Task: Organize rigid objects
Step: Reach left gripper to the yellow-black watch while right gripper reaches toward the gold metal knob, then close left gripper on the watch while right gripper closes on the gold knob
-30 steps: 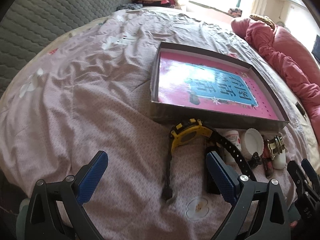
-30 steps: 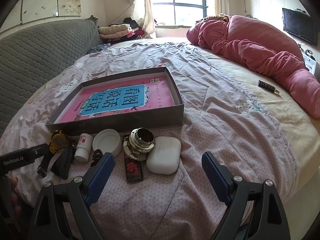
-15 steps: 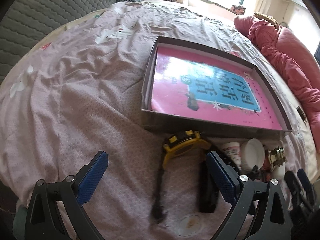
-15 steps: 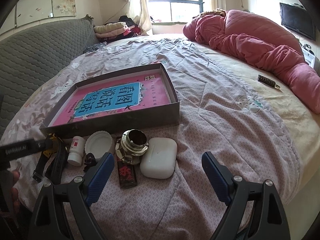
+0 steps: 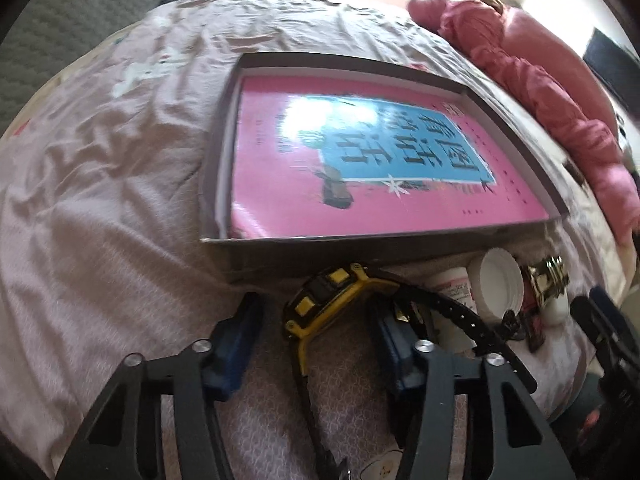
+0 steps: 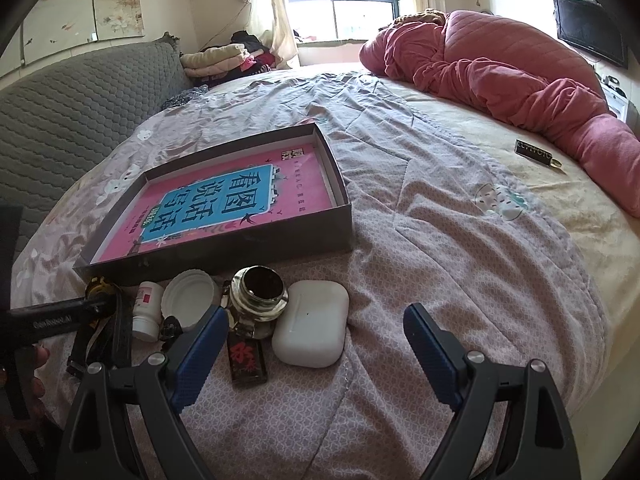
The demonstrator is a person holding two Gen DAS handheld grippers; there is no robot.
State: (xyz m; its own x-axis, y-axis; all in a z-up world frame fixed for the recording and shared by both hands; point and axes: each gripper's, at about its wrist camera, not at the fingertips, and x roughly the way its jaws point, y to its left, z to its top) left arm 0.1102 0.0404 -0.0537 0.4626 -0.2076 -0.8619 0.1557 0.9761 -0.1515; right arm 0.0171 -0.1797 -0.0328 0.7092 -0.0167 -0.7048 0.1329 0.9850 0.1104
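Bedroom surroundings beyond the clutter
A rumpled pink quilted duvet [image 6: 508,64] lies across the bed [image 6: 440,240], a grey quilted headboard [image 6: 80,96] alongside; a black wall-mounted television [image 6: 590,30] hangs nearby.

black hand-held gripper [image 6: 316,344], blue ribbed pads [image 6: 198,354], silver screws

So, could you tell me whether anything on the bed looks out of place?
A small dark tag with a gold clasp lies alone near the pink quilt, far from the cluster beside the box.

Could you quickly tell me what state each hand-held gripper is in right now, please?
Left hand-held gripper: open, straddling the yellow watch, not clamped on it.
Right hand-held gripper: open, holding nothing.
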